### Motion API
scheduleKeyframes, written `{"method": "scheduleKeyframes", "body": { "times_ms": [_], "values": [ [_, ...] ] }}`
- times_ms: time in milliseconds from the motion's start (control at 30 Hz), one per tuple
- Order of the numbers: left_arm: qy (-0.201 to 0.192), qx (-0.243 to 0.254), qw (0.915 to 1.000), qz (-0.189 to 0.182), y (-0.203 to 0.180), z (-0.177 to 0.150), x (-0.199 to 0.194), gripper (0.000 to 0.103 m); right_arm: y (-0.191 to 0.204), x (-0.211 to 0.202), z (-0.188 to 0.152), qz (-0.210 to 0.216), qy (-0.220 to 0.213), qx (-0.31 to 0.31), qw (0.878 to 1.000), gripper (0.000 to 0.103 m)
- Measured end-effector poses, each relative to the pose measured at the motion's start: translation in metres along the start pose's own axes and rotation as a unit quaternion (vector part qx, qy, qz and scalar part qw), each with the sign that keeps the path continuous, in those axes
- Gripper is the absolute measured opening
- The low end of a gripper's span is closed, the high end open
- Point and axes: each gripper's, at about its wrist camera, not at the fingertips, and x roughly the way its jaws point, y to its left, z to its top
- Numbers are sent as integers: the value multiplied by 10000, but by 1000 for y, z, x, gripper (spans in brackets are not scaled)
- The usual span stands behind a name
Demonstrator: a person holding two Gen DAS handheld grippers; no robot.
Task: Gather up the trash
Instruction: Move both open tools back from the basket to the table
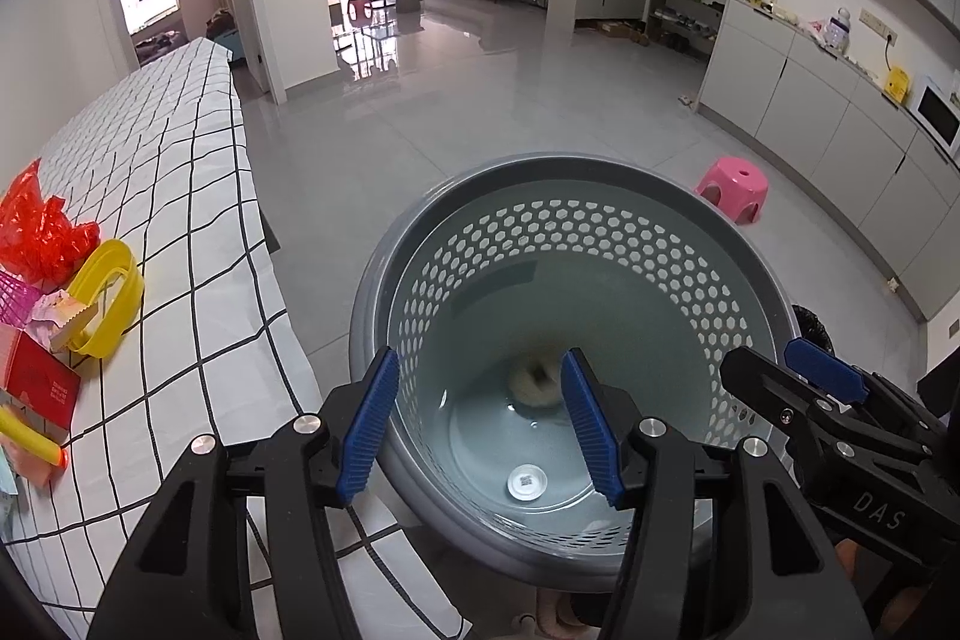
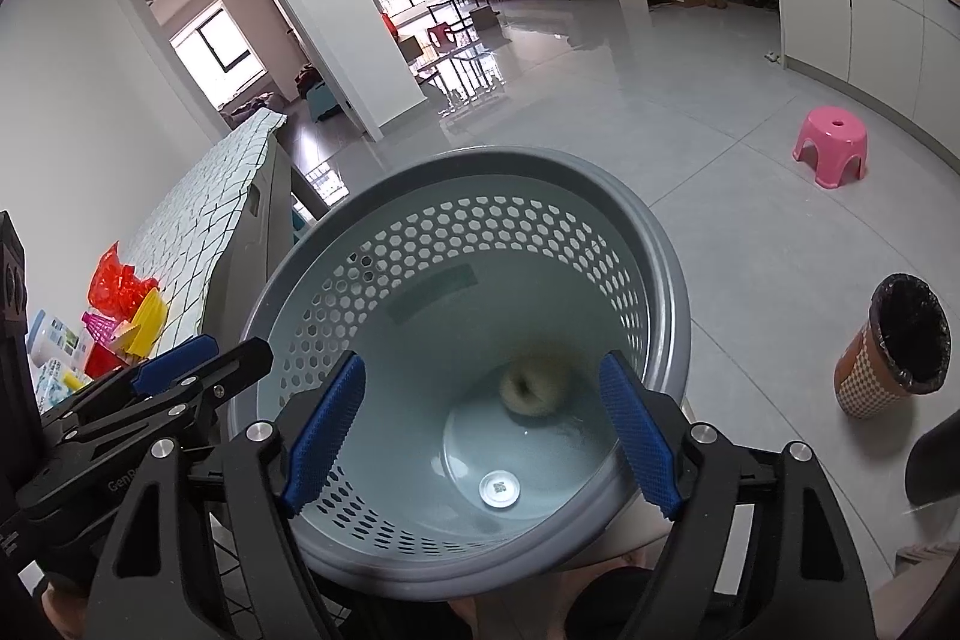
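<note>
Left gripper [image 1: 480, 424] spread, empty, low centre of frame; right gripper [image 2: 480, 436] likewise spread and empty. Both poised over the mouth of the grey perforated basket [image 2: 666, 280], filling mid-frame. At its bottom, one pale crumpled lump [image 2: 531, 388], blurred, probably trash just dropped. Judged step: a drop done, more to fetch. Next move: swing toward the checked tablecloth [image 1: 180, 172] at left, where red plastic wrap [image 1: 36, 232] and a yellow ring [image 1: 108, 298] lie among clutter cut off by the edge.
</note>
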Motion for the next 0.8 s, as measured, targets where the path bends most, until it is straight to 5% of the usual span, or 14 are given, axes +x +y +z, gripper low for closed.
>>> {"method": "scheduleKeyframes", "body": {
  "times_ms": [800],
  "values": [
    [-235, -213, 9991, 266, 24, -2, -29, 69, 20, -9, 1, 338, -162, -40, 9993, 77]
  ]
}}
